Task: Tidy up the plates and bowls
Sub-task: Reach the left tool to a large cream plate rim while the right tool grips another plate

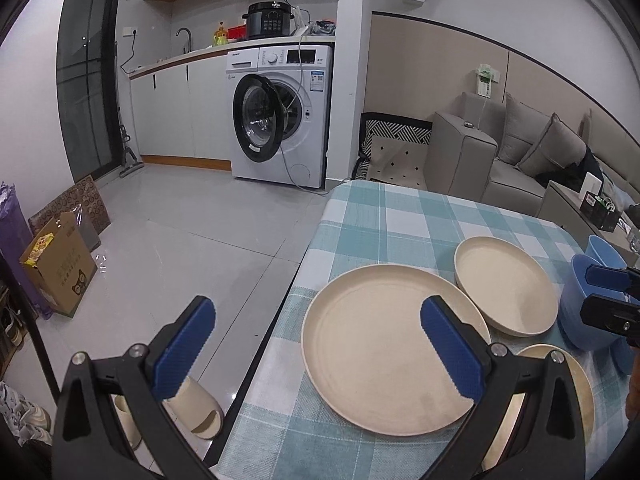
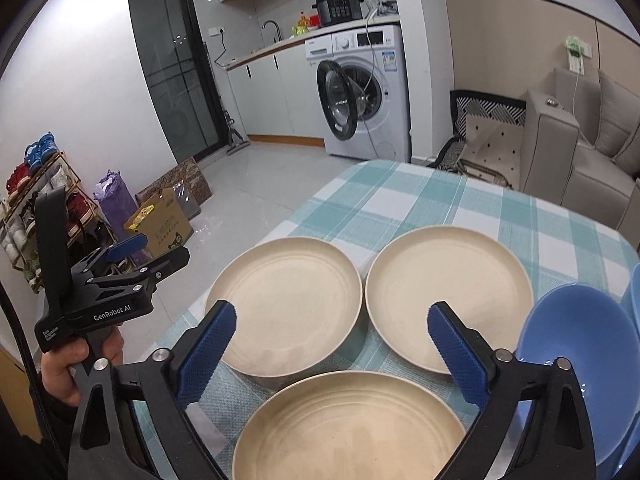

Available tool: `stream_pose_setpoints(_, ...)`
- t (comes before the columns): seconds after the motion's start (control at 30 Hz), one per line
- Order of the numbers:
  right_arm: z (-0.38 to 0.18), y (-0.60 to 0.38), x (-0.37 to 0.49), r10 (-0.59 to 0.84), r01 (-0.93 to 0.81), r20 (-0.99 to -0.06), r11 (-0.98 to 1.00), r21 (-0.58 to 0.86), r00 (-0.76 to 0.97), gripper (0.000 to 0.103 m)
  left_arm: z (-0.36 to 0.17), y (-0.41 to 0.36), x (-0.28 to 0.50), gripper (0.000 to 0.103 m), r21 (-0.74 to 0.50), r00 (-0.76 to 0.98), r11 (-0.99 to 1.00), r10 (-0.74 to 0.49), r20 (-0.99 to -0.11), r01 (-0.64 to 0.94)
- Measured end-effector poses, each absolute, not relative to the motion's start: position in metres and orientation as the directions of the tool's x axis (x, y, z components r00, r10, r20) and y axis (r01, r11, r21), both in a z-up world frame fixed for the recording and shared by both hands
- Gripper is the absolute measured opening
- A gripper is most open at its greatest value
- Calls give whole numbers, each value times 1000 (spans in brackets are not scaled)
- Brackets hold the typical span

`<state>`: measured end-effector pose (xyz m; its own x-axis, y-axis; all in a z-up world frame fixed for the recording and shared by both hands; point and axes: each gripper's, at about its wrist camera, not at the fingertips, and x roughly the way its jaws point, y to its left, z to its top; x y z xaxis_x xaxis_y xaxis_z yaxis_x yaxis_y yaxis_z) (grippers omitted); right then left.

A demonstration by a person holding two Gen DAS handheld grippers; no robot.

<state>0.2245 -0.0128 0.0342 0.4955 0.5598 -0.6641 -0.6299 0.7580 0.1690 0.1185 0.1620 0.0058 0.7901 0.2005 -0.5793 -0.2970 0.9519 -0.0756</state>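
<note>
On the table under a teal-and-white checked cloth (image 2: 420, 204), three round cream plates with low raised rims lie flat, and the nearest cream plate (image 2: 348, 428) serves as the landmark. Far to its left, off the table edge, a hand (image 2: 76, 364) holds the left gripper (image 2: 132, 250), black with blue pads; its jaws stand released, with nothing between them. Up and left of the landmark sits the left cream plate (image 2: 288, 304), just beside the table's left edge. Directly over the landmark hangs the right gripper (image 2: 332, 340), jaws spread wide and empty, one blue pad over each far plate. Up and right of the landmark lies the right cream plate (image 2: 448, 292), nearly touching the left one. To the landmark's right stands a glossy blue bowl (image 2: 576, 344), upright, with a second blue bowl (image 1: 602, 248) just behind it.
</note>
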Motion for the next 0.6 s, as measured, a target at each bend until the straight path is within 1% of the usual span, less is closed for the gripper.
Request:
stream_pose_setpoints(0.07,26,-8,230,556,-631,-683,755,177,474,90,0,164,121,103,-78,781,951,197,-593,-299)
stream_pose_setpoints(0.13,17,-4,235,549,-631,-700,754,181,456,86,-7,166,125,103,-82,771,950,192,-608,-302)
stream_pose_setpoints(0.27,0,2,246,540,-619,-731,758,207,417,85,-20,169,132,102,-85,747,949,181,-639,-303)
stream_pose_setpoints(0.33,-9,5,252,540,-613,-745,757,225,392,81,-28,169,136,101,-77,731,950,180,-658,-304)
stream_pose_setpoints(0.37,-12,7,253,542,-614,-750,754,234,380,78,-31,170,138,98,-79,725,950,176,-665,-303)
stream_pose_setpoints(0.4,-16,9,255,541,-613,-756,753,240,368,77,-34,171,139,93,-84,719,950,168,-674,-301)
stream_pose_setpoints(0.47,-21,12,256,535,-612,-766,753,242,356,74,-41,173,142,91,-99,704,948,151,-694,-302)
stream_pose_setpoints(0.5,-24,14,256,532,-611,-771,753,243,349,73,-43,174,143,86,-107,700,948,141,-700,-299)
stream_pose_setpoints(0.6,-33,19,259,532,-611,-784,749,258,321,68,-54,177,146,78,-124,673,944,122,-729,-306)
